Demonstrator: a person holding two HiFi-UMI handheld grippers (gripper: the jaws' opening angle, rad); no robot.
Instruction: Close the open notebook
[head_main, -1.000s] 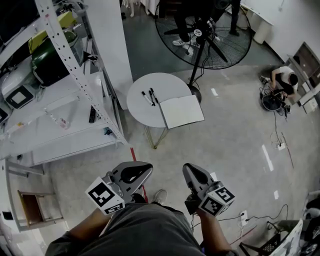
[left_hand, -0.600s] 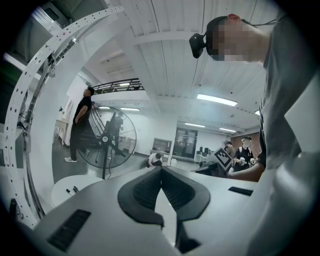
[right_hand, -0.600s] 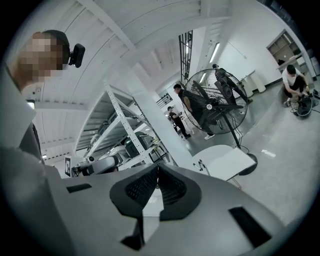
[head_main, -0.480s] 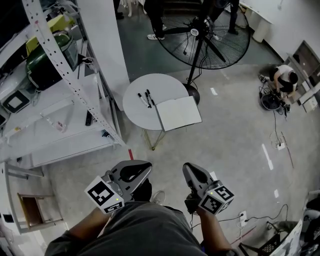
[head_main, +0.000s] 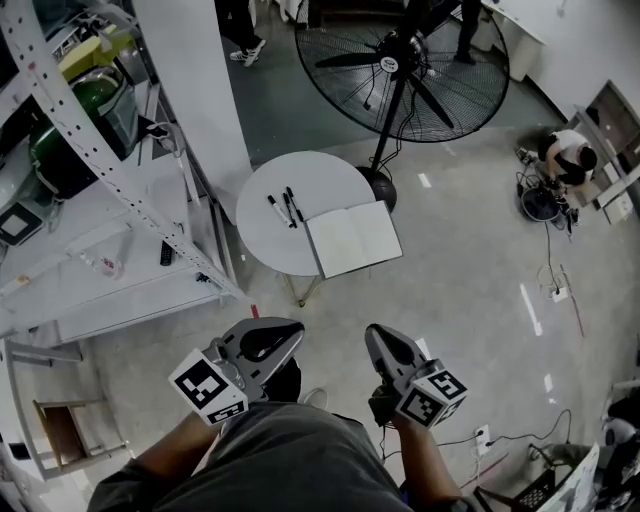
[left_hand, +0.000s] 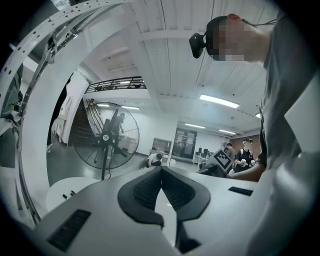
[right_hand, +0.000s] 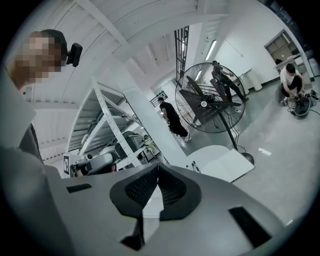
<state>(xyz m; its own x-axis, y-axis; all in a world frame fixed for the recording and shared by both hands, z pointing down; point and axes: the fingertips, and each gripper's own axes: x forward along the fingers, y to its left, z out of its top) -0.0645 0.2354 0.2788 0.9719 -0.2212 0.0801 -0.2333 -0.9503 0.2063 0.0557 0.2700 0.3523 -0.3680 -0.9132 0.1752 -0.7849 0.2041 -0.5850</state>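
– One notebook (head_main: 352, 238) lies open on the round table (head_main: 290, 185), its right part past the rim, well apart from us. What do we judge at risk?
– A sideways shove may slide it off the edge, or roll the pens (head_main: 283, 209) just beside it. Left gripper (head_main: 272, 343) and right gripper (head_main: 388, 350) both have jaws pressed together on nothing, so we cannot yet pinch a cover.
– Which view tells more?
– The head view alone shows the overhang. The right gripper view shows notebook and pens. The left gripper view gives table rim and fan (head_main: 400, 60), no notebook.
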